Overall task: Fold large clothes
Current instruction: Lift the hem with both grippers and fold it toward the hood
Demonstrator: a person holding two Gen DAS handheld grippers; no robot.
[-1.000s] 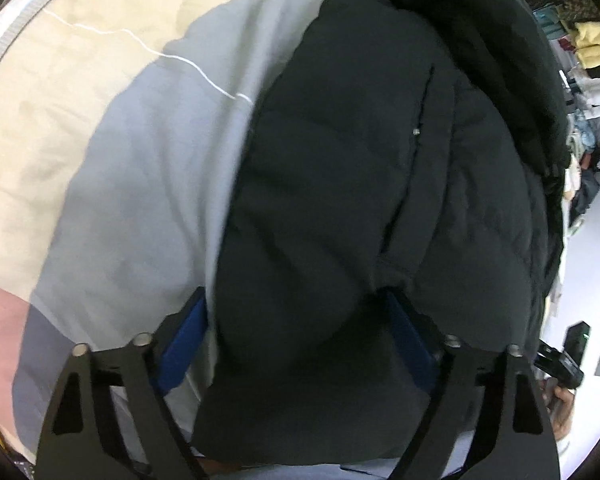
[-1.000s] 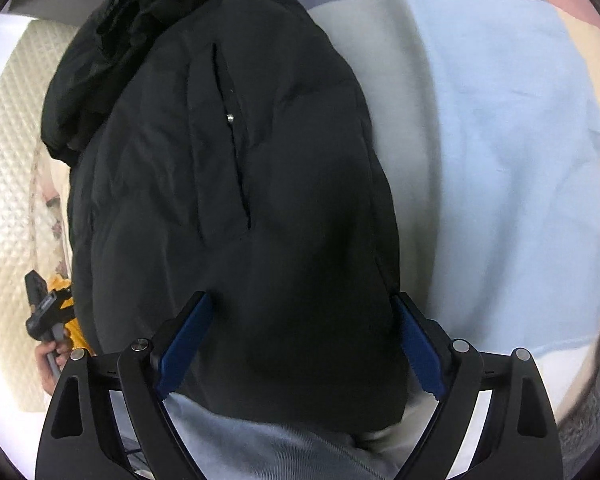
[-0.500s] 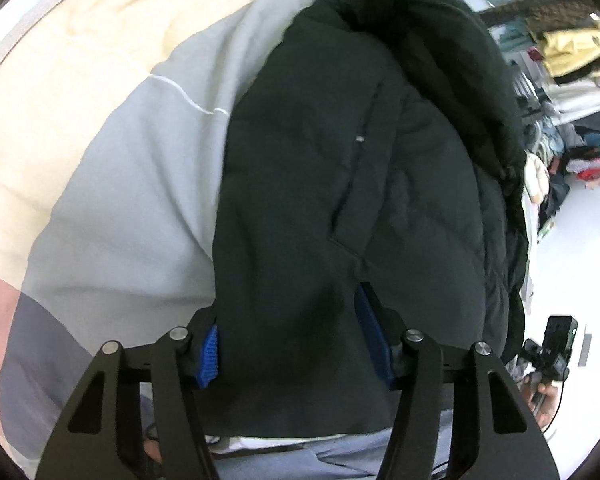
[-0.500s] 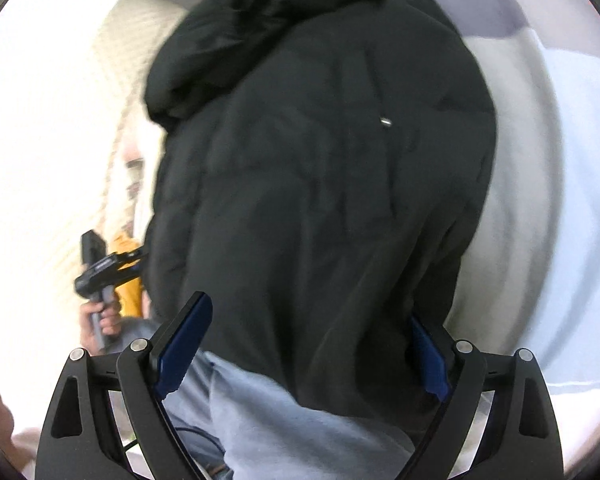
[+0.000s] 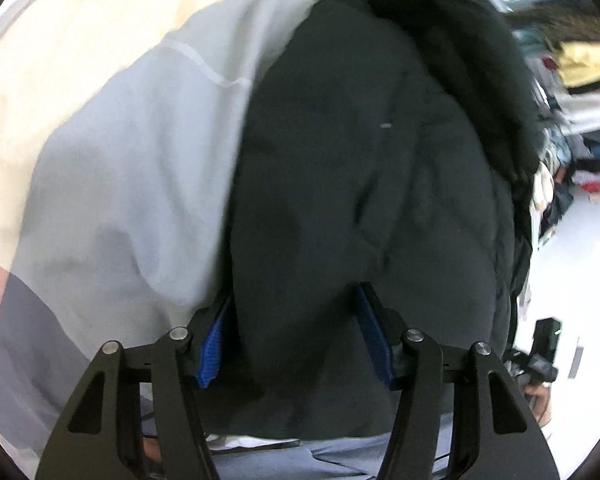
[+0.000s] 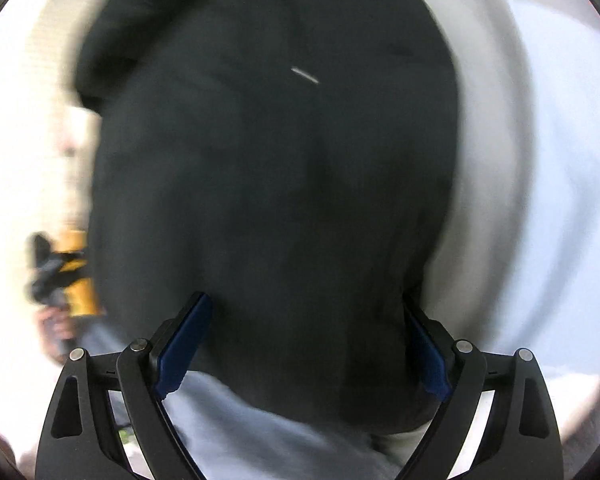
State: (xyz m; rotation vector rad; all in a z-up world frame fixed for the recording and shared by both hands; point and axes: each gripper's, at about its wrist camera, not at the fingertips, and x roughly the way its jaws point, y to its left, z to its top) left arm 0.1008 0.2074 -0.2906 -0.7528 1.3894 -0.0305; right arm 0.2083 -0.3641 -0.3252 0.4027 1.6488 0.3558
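While lifted: black jacket (image 5: 364, 208) hem is pinched by half-closed left tool (image 5: 296, 332); wide right tool (image 6: 304, 344) merely straddles it.
Risk: right side slips, fold skews on bed (image 5: 112, 168).

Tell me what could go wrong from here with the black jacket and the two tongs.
1. The jacket is thick and puffy. The left tongs grip a bulky bunch of its hem, so it might slip out.
2. The right tongs stand wide around the hem, seemingly not clamped. That side may drop and spoil the fold.
3. The bedsheet lies beside the left pad and could get pinched too.
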